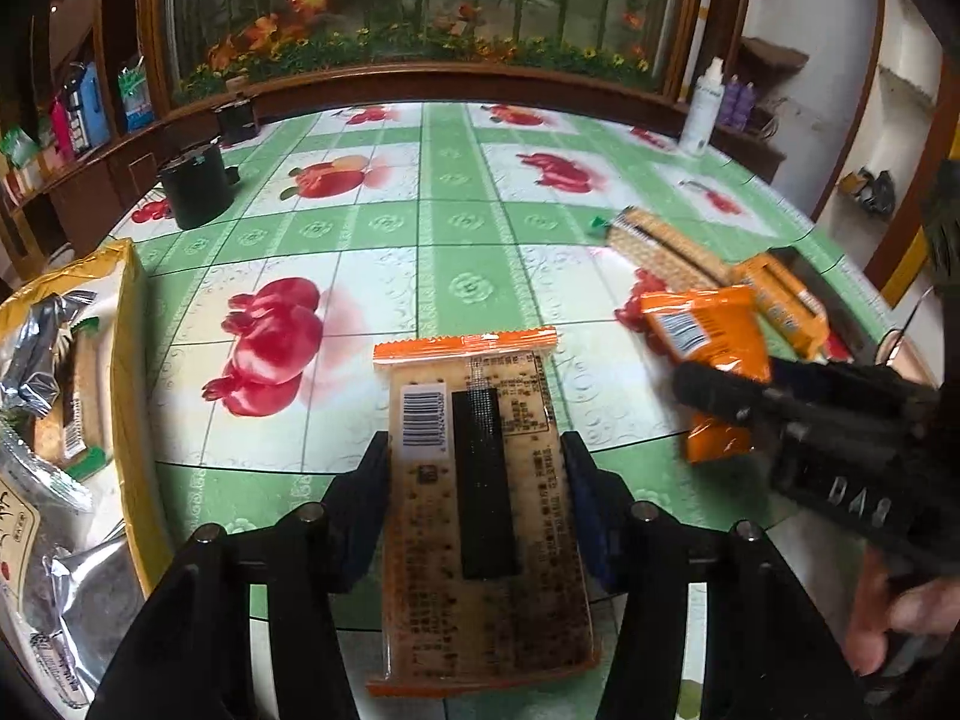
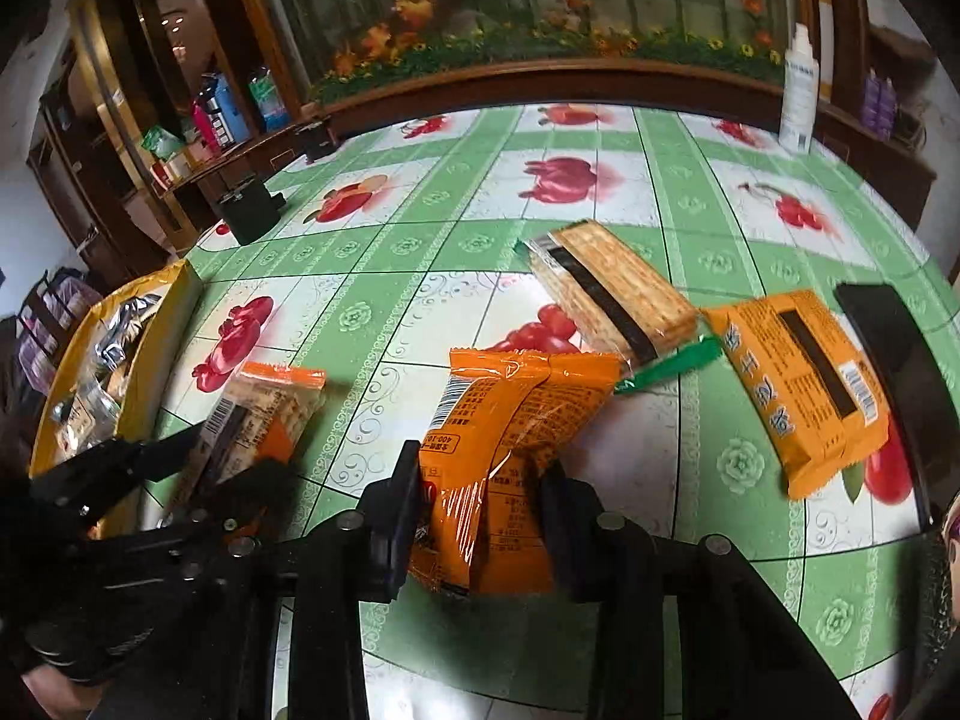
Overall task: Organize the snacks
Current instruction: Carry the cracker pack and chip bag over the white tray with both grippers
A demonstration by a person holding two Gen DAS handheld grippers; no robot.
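We have a packet in each tool, so the step in hand is, as we judge it, the carry to the yellow box (image 1: 129, 324) at the left edge of the table (image 1: 456, 228), where other wrapped snacks already lie. The left gripper (image 1: 477, 480) is clamped on a clear cracker pack (image 1: 480, 504) with orange crimped ends, its two fingers pressing the long side edges; the pack seems held just above the cloth rather than lying on it, though we cannot be sure of that. Its long axis runs straight along the fingers, far crimp pointing away from us, barcode and printed back uppermost. The right gripper (image 2: 480, 522) is closed on an orange foil pack (image 2: 510, 450), pinched across its near half so the foil bunches, with its long axis leaning up and a little to the right, barcode side up. To do the carry well, we would keep both grips firm but not crushing, since the crackers will snap under a squeeze, and take the left pack first because it is nearer the box; we would bring it in level, long axis along the box wall, and open only once it is over the rim. Two more packs wait near the right side: a green-ended cracker pack (image 2: 612, 294) lying diagonally, and an orange pack (image 2: 798, 384) beside it.
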